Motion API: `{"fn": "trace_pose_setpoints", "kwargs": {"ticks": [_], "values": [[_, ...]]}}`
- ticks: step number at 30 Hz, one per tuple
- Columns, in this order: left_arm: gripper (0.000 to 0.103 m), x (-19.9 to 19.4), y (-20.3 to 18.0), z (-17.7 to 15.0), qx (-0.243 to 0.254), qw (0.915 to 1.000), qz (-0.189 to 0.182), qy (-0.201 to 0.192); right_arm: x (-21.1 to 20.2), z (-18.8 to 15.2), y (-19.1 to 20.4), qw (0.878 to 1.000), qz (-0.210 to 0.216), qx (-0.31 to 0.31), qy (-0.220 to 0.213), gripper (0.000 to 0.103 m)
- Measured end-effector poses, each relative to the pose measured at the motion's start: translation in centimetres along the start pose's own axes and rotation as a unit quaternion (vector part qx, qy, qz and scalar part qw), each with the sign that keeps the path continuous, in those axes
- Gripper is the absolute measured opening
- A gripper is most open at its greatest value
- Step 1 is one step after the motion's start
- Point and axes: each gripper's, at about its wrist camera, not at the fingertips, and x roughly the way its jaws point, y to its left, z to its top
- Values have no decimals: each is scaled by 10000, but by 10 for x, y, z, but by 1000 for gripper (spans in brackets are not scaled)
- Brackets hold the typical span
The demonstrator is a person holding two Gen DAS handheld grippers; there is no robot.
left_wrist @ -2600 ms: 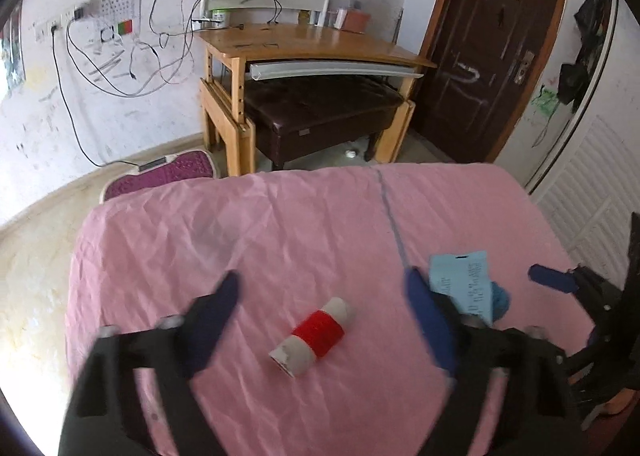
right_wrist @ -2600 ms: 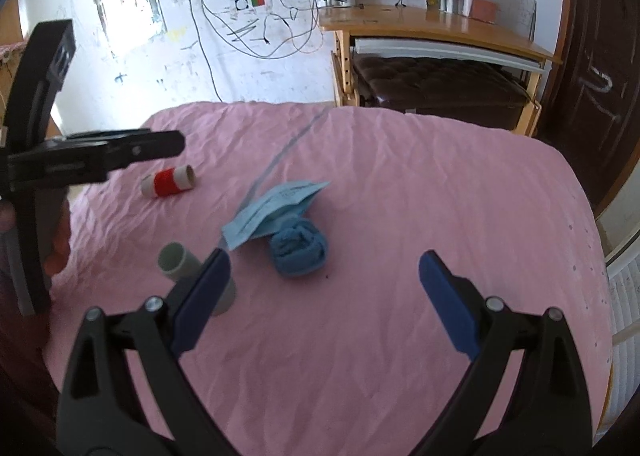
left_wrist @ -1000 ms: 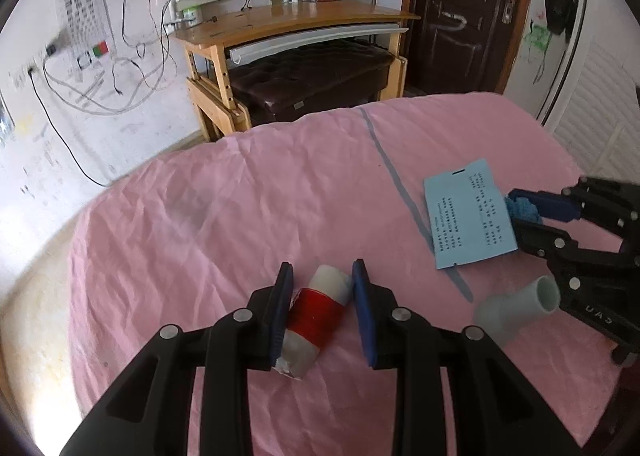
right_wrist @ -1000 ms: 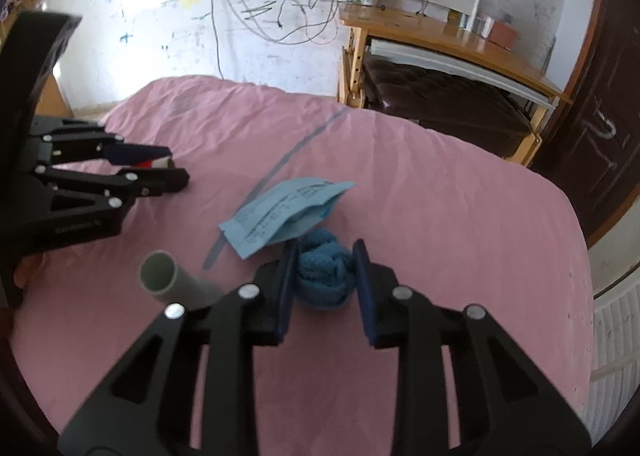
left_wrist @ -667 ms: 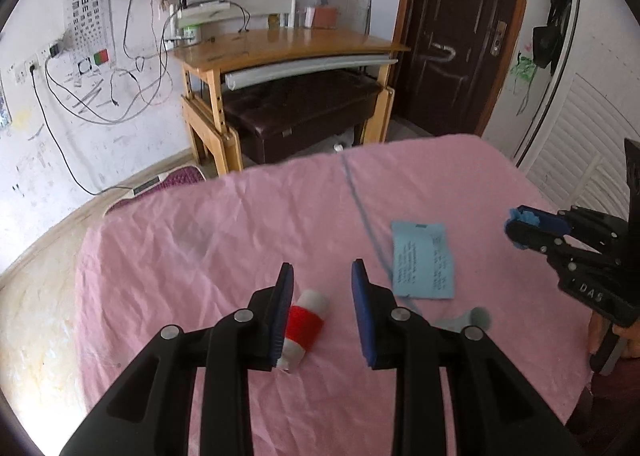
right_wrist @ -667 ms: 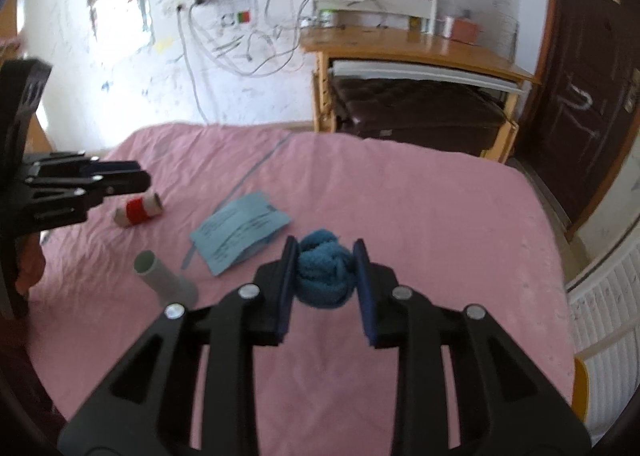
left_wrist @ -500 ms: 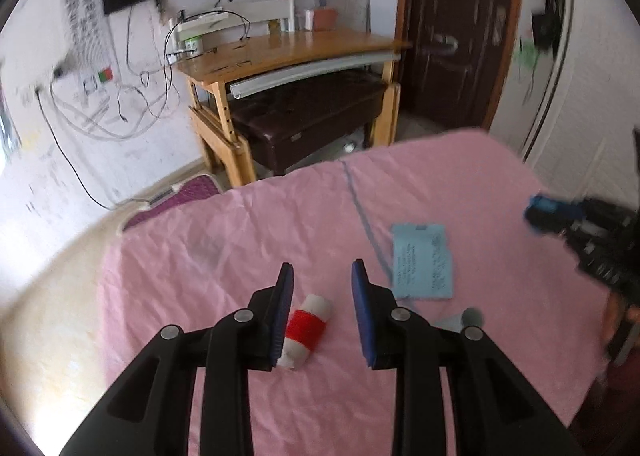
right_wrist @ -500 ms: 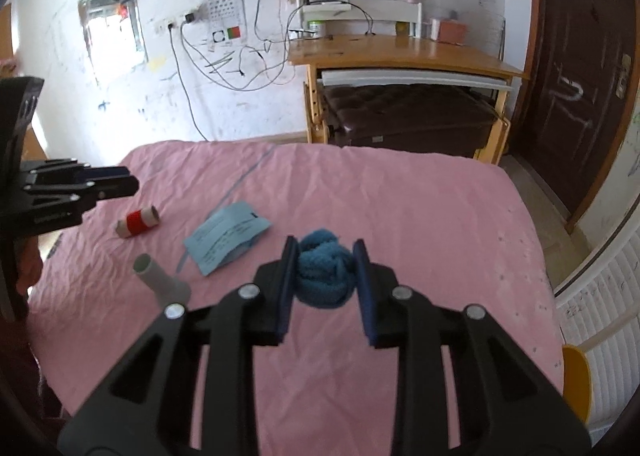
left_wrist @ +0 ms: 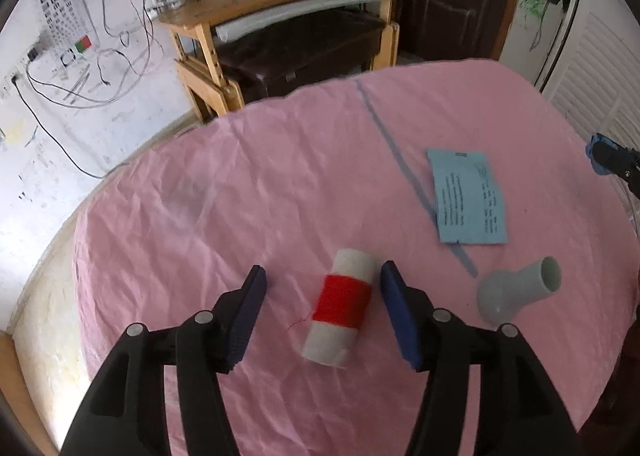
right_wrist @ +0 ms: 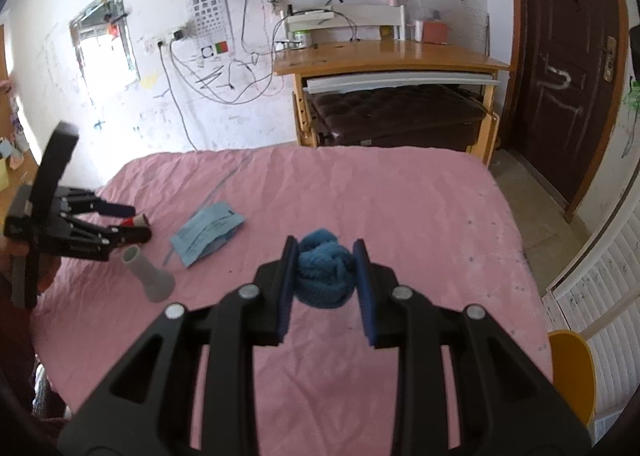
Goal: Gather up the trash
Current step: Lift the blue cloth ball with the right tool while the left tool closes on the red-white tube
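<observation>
A white cardboard spool wound with red thread point(left_wrist: 340, 312) lies on the pink-clothed worktop point(left_wrist: 240, 184), long axis pointing away, between the left claw point(left_wrist: 322, 310), whose jaws have just been opening. The right claw point(right_wrist: 325, 276) grips a blue knitted ball point(right_wrist: 324, 274).

spool point(left_wrist: 340, 306) on bedsheet point(left_wrist: 240, 184), funnel point(left_wrist: 518, 290) right, paper point(left_wrist: 468, 196) behind funnel

- left gripper point(left_wrist: 322, 310): black plastic linkage arms, silver round rivets at the pivots, flat dark-blue pads point(left_wrist: 246, 318) on both fingers
- right gripper point(right_wrist: 325, 280): same build, black arms, silver rivets, blue pads point(right_wrist: 289, 284)
- seen from the right wrist camera, the left unit carries a black bar-shaped handle, white lettering on its side, too small to read
</observation>
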Motion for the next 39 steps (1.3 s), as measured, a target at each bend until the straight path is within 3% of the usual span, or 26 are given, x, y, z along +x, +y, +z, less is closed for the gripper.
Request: {"fn": "trace_pose_setpoints", "kwargs": {"ticks": [1, 6, 16, 22, 25, 28, 30, 35, 39], "values": [[54, -1, -1, 0, -4, 10000, 23, -7, -2, 0, -3, 10000, -2, 18, -29, 26], [29, -5, -14, -5, -13, 10000, 7, 5, -12, -1, -19, 9996, -58, 230, -175, 26], [23, -33, -26, 8, -25, 9992, 314, -229, -32, -14, -72, 9962, -187, 738, -432, 26], [24, -25, -35, 18, 281, 9980, 522, 236, -35, -28, -99, 9938, -217, 1011, -420, 26], [32, -16, -33, 14, 420, 9969, 470, 469, -39, -31, -108, 9933, -265, 1033, -443, 26], [49, -9, -36, 8, 649, 9943, 614, 578, -43, -30, -114, 9927, -318, 1048, -497, 26], [75, -8, -34, 7, 720, 9936, 683, 548, -46, -31, -119, 9923, -330, 1063, -543, 26], [83, -7, -26, 4, 751, 9932, 541, 699, -51, -35, -132, 9909, -334, 1154, -604, 27], [83, -4, -12, 5, 223, 9949, 296, 936, -52, -38, -141, 9897, -320, 1251, -624, 27]]}}
